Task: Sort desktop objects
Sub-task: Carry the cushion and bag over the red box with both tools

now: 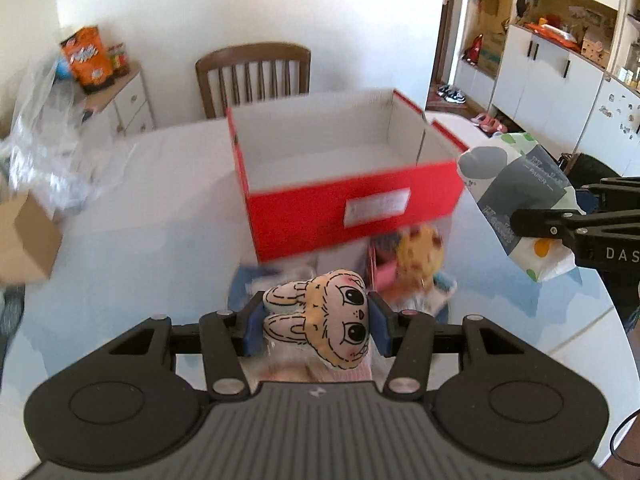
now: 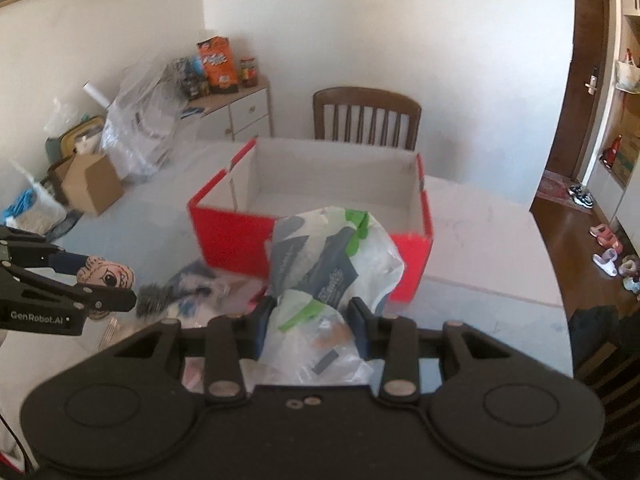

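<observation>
Red box [image 1: 352, 216] stands empty at the counter's [image 1: 120, 248] middle. Left tongs [image 1: 316, 320] clamp a bunny plush [image 1: 320, 320], right tongs [image 2: 308, 320] clamp a tissue pack [image 2: 332, 264], both near it. Cookie toy [image 1: 420, 256] and other clutter remain; sorting seems barely begun.
</observation>
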The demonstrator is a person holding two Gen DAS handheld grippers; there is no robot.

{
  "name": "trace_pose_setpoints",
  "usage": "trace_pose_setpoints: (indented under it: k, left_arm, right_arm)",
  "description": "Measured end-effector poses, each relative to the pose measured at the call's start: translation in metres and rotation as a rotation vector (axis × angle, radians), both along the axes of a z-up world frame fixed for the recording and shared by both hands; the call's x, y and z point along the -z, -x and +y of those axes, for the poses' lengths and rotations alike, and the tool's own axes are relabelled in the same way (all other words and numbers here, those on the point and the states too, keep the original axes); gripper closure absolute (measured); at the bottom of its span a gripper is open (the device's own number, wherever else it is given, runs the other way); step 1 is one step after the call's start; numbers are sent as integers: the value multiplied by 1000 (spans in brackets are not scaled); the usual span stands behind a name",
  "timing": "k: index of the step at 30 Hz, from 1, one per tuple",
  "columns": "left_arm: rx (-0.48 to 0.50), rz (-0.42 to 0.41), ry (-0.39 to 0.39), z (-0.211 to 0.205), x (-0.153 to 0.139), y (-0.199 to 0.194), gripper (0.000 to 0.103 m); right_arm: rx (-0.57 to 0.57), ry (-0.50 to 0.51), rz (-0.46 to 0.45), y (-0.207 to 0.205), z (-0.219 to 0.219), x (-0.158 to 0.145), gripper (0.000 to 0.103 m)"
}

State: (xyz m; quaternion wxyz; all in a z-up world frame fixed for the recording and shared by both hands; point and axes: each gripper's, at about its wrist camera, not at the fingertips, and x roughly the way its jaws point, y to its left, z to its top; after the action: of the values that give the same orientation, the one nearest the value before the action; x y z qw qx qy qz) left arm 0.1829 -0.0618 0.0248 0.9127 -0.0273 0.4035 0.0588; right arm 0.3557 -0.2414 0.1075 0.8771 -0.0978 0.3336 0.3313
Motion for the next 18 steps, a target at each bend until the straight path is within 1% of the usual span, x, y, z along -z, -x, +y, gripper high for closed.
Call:
trace_pose_setpoints:
  k: [6,11,16,18]
  left_arm:
    - [24,-34,12,23,-17,-45,52]
    - [36,-40,8,40,-22,-82,52]
    - [46,-38,29,56,-21,-120,52]
    - [53,-33,31,59,-19,-138,52]
  right_arm:
    - [7,-2,-12,-37,17,-17,63]
    - [19,35,-40,-65,37,-18,63]
    - [24,55,-24,-94,52,-16,63]
    - [25,60,-2,-109,60,-13,63]
